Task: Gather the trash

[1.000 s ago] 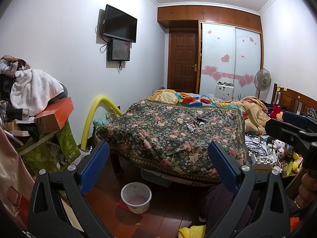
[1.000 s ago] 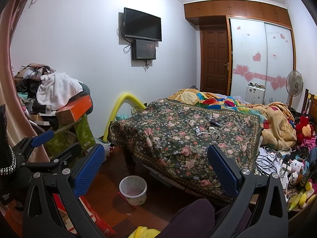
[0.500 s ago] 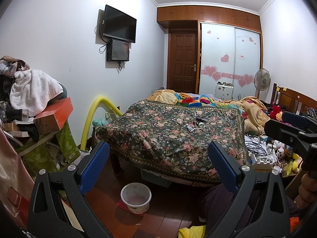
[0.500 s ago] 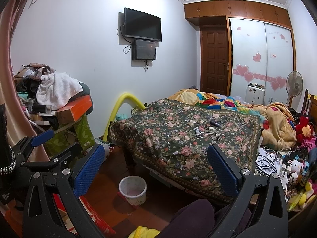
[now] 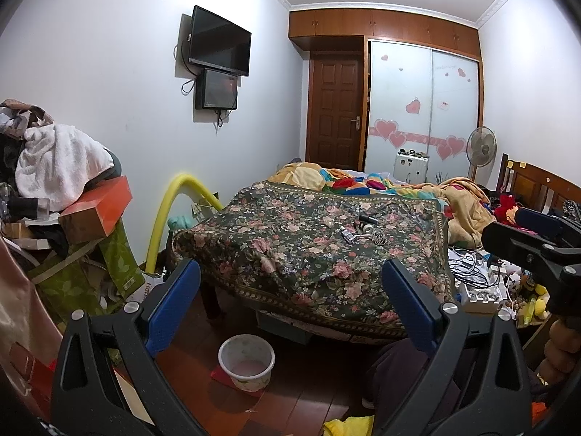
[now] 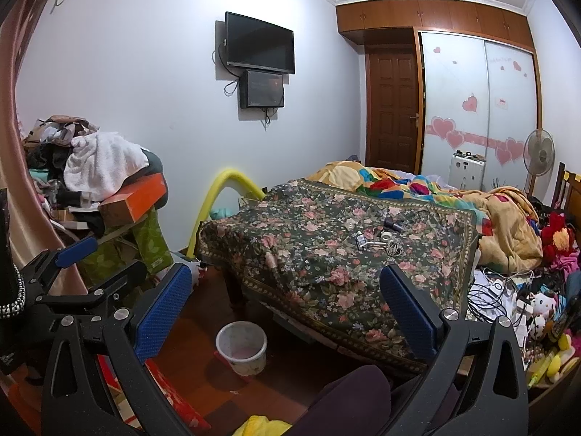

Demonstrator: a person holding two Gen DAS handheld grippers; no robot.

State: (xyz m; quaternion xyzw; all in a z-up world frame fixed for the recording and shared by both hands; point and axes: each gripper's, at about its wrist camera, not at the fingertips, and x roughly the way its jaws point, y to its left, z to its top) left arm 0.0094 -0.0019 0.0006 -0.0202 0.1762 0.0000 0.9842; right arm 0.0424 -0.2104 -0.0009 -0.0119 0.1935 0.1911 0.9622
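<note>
Several small bits of litter (image 5: 363, 230) (image 6: 379, 239) lie together on the dark floral bedspread (image 5: 301, 250) (image 6: 319, 254), right of its middle. A small white bin (image 5: 246, 361) (image 6: 241, 347) stands on the wooden floor in front of the bed. My left gripper (image 5: 290, 301) is open and holds nothing, well short of the bed. My right gripper (image 6: 287, 298) is also open and holds nothing. Its black frame and blue pad also show at the right edge of the left wrist view.
A heap of clothes, an orange box (image 5: 96, 210) and a green bag stands at the left. A yellow foam tube (image 5: 170, 210) arches beside the bed. Cables, toys and clutter (image 6: 508, 298) crowd the right side. A person's dark-clad knee (image 6: 348, 396) is below.
</note>
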